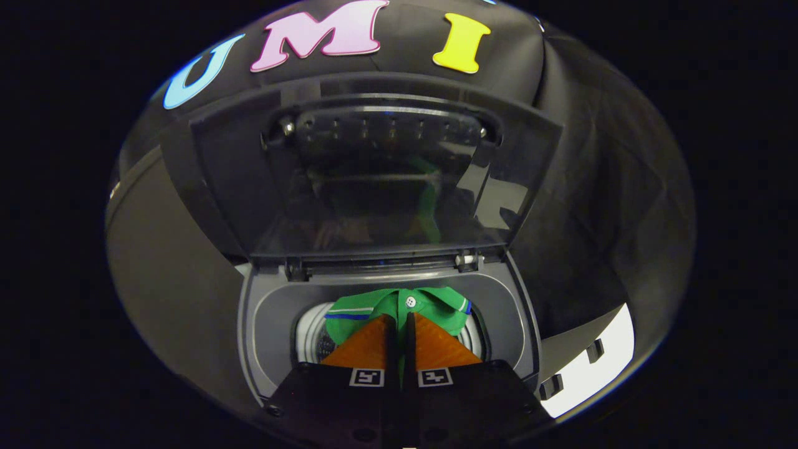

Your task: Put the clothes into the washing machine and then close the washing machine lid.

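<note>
1 green shirt (399, 307) pinched in tool (401, 319), over washer drum (310, 333)

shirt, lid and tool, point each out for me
shirt (399, 307): gripper view, on the collar by the white button, pinched between the fingers above the drum.
lid (374, 181): gripper view, on the glass pane of the raised lid.
tool (399, 324): gripper view, midway between the fingertips, shut on the shirt.

We note the washer (262, 324) as the carrier: lid (374, 181) stands upright behind the tub opening. A green shirt (399, 305) hangs over the drum, pinched between the gripper (399, 321) fingers, which are closed together on it.
</note>
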